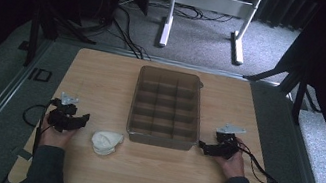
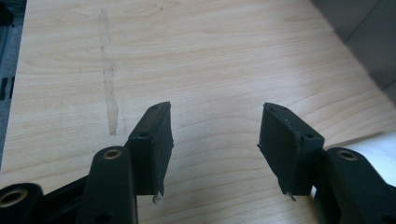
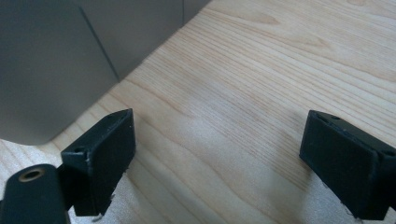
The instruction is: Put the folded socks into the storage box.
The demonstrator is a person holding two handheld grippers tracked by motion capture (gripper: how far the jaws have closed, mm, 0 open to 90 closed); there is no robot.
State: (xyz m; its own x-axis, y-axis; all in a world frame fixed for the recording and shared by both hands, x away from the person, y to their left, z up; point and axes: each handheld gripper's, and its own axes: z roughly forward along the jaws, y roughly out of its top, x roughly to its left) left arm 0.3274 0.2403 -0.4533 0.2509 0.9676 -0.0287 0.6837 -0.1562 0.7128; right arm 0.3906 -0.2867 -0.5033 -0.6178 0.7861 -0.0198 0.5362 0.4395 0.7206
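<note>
left gripper [image 1: 78, 121]: jaws spread, nothing between the pads, bare table [image 2: 210, 56] under the gap. No grip on anything.
right gripper [image 1: 203, 146]: jaws spread wide, nothing between them, wood grain under the gap.
white bundle [image 1: 106, 142]: lies on the table just beside the left gripper, off the tip of its jaws toward the tray side and a bit nearer the person. Not touched. In the left gripper view a pale sliver [image 2: 376, 147] sits outside the right-hand jaw, likely this bundle.
bundle look: soft, crumpled, off-white, like a folded cloth or a sock; lumpy outline, no clear edge to pinch. Too small to tell the fabric.
tray [image 1: 160, 139]: grey-brown, divided into a grid of compartments, all look empty. Its near corner is just ahead of the right gripper's jaws; the grey wall [image 3: 56, 70] shows past the left-hand jaw in the right gripper view.
risk 1: bundle sits off to the side of the left jaws, not between them; closing now would pinch air.
risk 2: soft thing, a shallow pinch may catch one layer and let it unfold or drag.
risk 3: compartments are narrow; a floppy bundle may drape over a divider.
risk 4: right jaws close to the tray wall; a nudge could shift the tray.
</note>
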